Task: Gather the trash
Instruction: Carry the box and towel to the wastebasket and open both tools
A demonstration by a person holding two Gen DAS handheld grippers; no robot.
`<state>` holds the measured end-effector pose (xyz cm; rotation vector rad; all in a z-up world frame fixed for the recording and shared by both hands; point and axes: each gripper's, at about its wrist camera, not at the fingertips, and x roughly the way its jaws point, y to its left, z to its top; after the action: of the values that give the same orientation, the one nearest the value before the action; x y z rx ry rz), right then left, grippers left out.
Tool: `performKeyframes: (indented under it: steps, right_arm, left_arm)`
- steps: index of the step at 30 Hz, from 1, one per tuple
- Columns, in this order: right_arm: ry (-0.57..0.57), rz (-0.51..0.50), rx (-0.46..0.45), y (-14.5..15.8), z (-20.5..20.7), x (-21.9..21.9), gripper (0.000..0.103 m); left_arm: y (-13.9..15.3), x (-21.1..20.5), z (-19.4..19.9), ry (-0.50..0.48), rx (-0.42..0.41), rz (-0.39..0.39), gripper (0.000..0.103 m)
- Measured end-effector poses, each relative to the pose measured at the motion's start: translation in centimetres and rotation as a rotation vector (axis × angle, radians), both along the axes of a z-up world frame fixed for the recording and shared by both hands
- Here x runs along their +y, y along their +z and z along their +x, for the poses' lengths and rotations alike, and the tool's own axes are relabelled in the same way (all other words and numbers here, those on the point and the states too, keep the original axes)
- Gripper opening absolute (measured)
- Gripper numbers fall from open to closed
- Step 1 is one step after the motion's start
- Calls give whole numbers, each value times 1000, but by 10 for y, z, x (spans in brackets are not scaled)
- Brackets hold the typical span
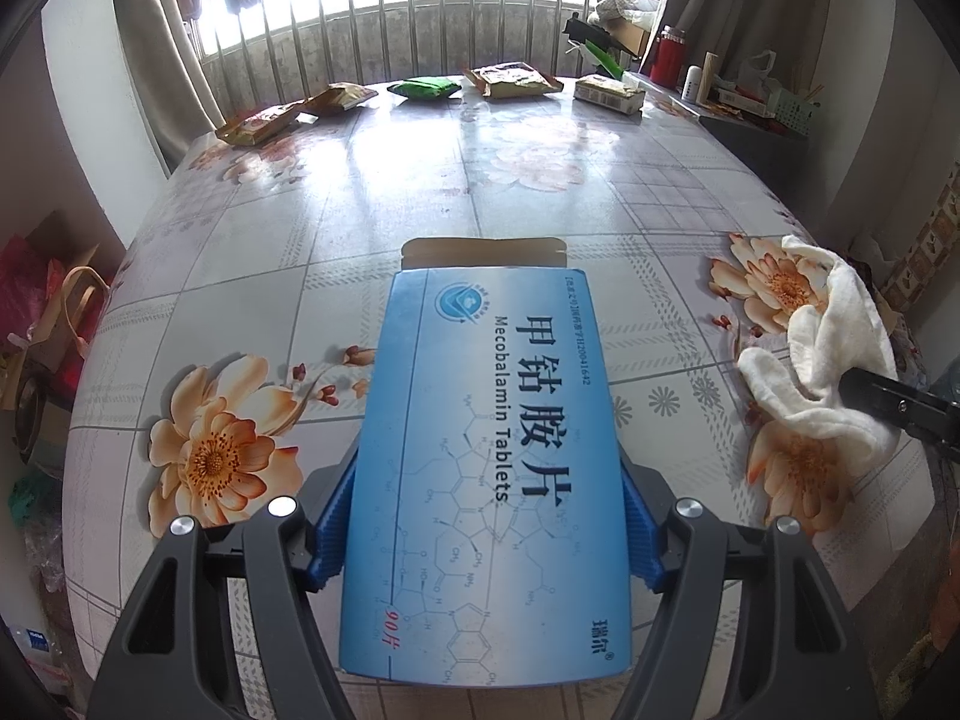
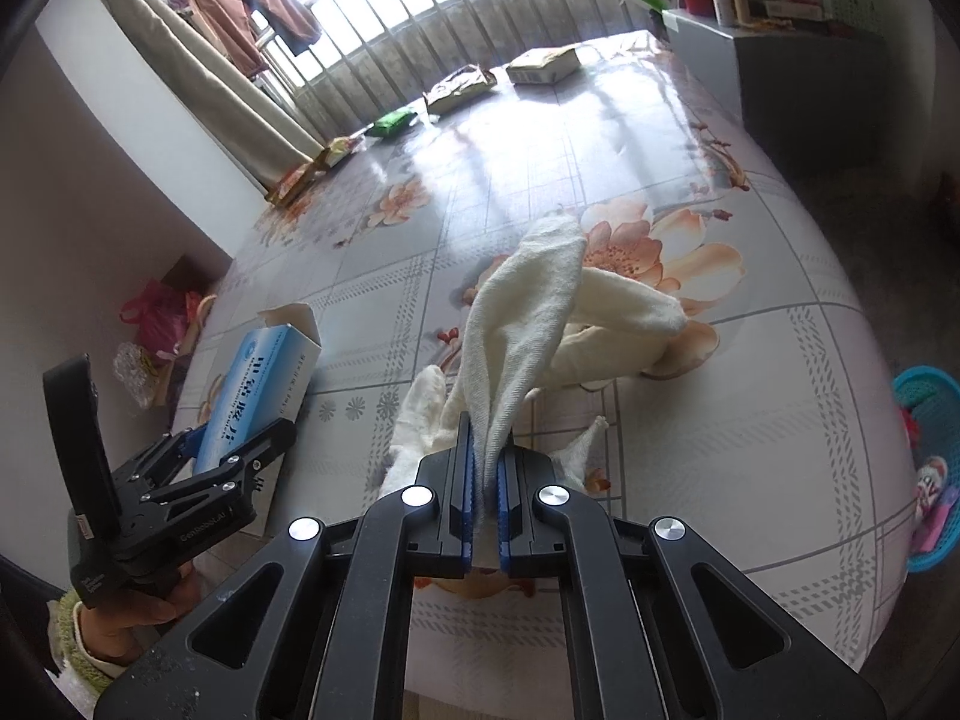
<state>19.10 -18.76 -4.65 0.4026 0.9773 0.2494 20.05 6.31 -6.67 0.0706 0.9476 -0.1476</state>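
Note:
A blue medicine box [image 1: 486, 450] with its far flap open lies lengthwise between the blue pads of my left gripper [image 1: 486, 516], which is shut on the box's sides just above the floral table [image 1: 420, 180]. The right wrist view shows the same box [image 2: 270, 378] and left gripper [image 2: 240, 444] at the left, held by a hand in a green cuff. My right gripper [image 2: 487, 450] is shut on a fold of a white cloth [image 2: 528, 312], whose remainder trails on the table. In the left wrist view the cloth [image 1: 822, 348] sits at the table's right edge with the right gripper [image 1: 864, 390] on it.
Several snack packets, a green packet [image 1: 423, 87] and a small carton [image 1: 609, 93] lie along the table's far edge by the barred window. A blue basket [image 2: 927, 468] stands on the floor to the right. A grey cabinet [image 2: 798, 78] is at the far right, and bags [image 1: 36, 312] lie on the floor to the left.

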Motion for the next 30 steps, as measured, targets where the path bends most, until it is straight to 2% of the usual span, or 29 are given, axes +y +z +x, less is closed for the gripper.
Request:
performKeyframes:
  steps: [4,7,12,15,18,23,27,30]
  right_arm:
    - [-40,57,-72,24,-18,-25,4]
    - [-90,92,-135,44,-39,-49,4]
    - [-217,121,-248,79,-88,-104,4]
    - [-309,95,-288,94,-120,-140,4]
    - [-407,56,-294,99,-150,-181,4]
    - [-566,11,-217,71,-184,-239,4]
    - [-680,28,-110,29,-197,-275,4]
    - [-724,64,-27,-6,-195,-300,4]
  left_arm:
    - [23,-6,-12,-12,-44,-24,69]
    - [48,-24,-23,-61,-87,-49,69]
    - [93,-73,-41,-213,-152,-122,69]
    - [110,-112,-47,-324,-142,-199,69]
    - [115,-159,-48,-438,-98,-260,69]
    - [91,-252,-42,-587,57,-287,69]
    - [58,-330,-38,-681,188,-268,70]
    - [28,-383,-34,-731,270,-223,70]
